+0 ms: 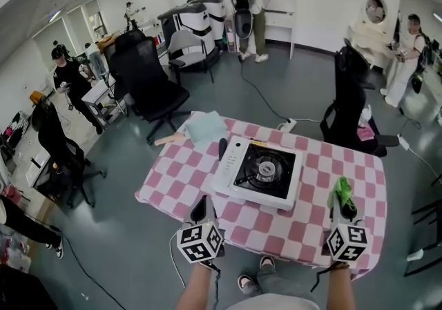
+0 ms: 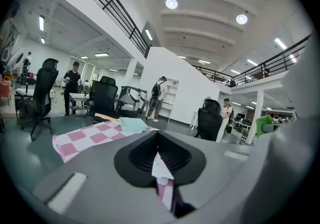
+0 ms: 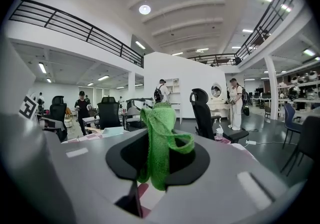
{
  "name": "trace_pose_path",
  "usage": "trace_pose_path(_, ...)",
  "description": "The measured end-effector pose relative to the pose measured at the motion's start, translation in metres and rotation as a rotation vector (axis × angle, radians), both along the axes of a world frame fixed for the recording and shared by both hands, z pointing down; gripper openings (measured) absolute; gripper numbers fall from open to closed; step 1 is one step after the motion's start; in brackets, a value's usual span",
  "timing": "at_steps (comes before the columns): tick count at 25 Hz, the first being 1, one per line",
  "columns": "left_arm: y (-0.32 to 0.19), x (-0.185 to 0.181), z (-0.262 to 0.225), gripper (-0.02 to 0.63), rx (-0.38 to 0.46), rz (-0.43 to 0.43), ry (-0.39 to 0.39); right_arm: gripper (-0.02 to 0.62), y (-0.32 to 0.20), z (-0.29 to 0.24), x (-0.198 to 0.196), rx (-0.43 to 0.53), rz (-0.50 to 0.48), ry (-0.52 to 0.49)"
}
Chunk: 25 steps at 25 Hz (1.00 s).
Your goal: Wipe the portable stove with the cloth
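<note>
Currently carrying the green cloth (image 3: 161,133) in the right gripper (image 3: 159,163), clamping one fold tight between the jaws and letting the rest drape loose over the tips. Hovering with it above the near right part of the checked table (image 1: 173,184), near the portable stove (image 1: 257,170) but apart from it. Holding the left gripper (image 2: 157,144) with jaws pressed together on nothing, low over the near table edge, just off the stove's front left corner.

Judging by that, approaching rather than wiping: cloth in hand, not yet touching the stove sitting mid-table, white-bodied, with the black burner plate facing up.

Probably calling next for bringing the right gripper forward and leftward, lowering until the hanging cloth is lying on the top plate, then sweeping across. Possibly also bracing the stove body with the left gripper, guessing at some sliding on the tablecloth under a push. Watching for the raised pan supports (image 1: 266,167) snagging the loose weave.

Lying just left of the stove: a dark slim object (image 1: 222,148), too small for naming. Resting farther back: a pale blue folded cloth (image 1: 206,126) and a wooden-looking piece (image 1: 169,139), neither blocking the reach. Standing beyond the table, well apart: black office chairs (image 1: 148,84) and several people.
</note>
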<state>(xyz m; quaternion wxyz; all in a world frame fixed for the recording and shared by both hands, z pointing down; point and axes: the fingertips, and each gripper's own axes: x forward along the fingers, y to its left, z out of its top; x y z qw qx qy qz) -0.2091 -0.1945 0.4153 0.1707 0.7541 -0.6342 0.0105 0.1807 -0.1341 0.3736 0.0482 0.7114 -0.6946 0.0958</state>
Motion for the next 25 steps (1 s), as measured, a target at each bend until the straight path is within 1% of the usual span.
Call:
trace_pose_path(5, -0.018, 0.011, 0.01, 0.0, -0.018, 0.02, 0.0, 0.078, -0.02, 0.011, 0.004, -0.015, -0.014, -0.017)
trace_pose_path(8, -0.027, 0.014, 0.012, 0.0, -0.023, 0.029, -0.015, 0.078, -0.033, 0.019, 0.007, -0.038, -0.02, -0.018)
trace_pose_path(14, -0.049, 0.013, 0.017, 0.0, -0.034, 0.013, -0.021, 0.078, -0.058, 0.03, 0.011, -0.073, -0.041, -0.005)
trace_pose_path(20, -0.063, 0.015, 0.032, 0.0, -0.055, -0.006, -0.017, 0.078, -0.081, 0.05, 0.013, -0.135, -0.104, 0.039)
trace_pose_path(25, -0.069, 0.017, 0.052, 0.0, -0.095, -0.01, -0.043, 0.078, -0.101, 0.066, 0.017, -0.174, -0.152, 0.065)
